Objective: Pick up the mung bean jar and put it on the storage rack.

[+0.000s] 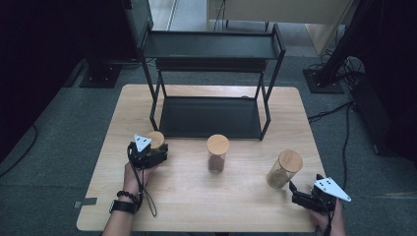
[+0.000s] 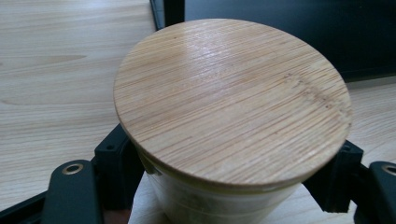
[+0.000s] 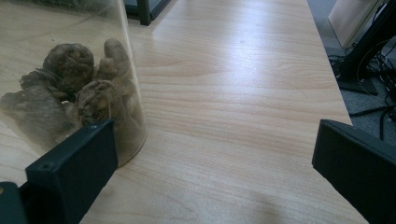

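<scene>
A glass jar with a round bamboo lid stands at the table's left, just in front of the black rack; in the high view its lid peeks out past my left gripper. My left gripper is shut on this jar's body, one black jaw on each side below the lid. A second bamboo-lidded jar holding brown lumpy pieces stands at the right. My right gripper rests open near the front right corner. In its own view the right gripper has its left jaw beside that jar and bare table between the jaws.
A third lidded jar with dark brown contents stands mid-table. A black two-tier metal rack takes up the back of the wooden table. Cables and stand bases lie on the floor at the right.
</scene>
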The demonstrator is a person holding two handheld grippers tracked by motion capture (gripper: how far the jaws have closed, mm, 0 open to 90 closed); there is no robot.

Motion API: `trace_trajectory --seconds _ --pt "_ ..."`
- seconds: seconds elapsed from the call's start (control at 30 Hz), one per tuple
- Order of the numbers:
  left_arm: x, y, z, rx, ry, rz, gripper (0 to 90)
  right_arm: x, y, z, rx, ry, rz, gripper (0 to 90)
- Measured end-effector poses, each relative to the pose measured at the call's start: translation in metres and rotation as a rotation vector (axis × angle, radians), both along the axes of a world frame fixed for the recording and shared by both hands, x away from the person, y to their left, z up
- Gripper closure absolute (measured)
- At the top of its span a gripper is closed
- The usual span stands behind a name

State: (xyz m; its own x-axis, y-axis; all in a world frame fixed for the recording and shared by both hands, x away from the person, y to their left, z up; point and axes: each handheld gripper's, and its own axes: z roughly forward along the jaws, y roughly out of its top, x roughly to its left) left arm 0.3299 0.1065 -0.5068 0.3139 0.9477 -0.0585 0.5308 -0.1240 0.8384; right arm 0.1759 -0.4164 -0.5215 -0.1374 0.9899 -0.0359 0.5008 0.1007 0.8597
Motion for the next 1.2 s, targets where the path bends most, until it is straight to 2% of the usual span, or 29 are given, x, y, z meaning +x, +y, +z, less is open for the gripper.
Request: trace_trajectory --seconds 0.5,1.2 --pt "0.005 -0.017 0.005 0.0 -0.002 -0.021 25.4 0.0 0.0 0.0 -0.003 -0.001 0.0 0.2" --pt "0.021 -0.042 0.011 -0.005 0.002 -0.035 25.4 0.0 0.0 0.0 0.004 0.004 0.007 0.2"
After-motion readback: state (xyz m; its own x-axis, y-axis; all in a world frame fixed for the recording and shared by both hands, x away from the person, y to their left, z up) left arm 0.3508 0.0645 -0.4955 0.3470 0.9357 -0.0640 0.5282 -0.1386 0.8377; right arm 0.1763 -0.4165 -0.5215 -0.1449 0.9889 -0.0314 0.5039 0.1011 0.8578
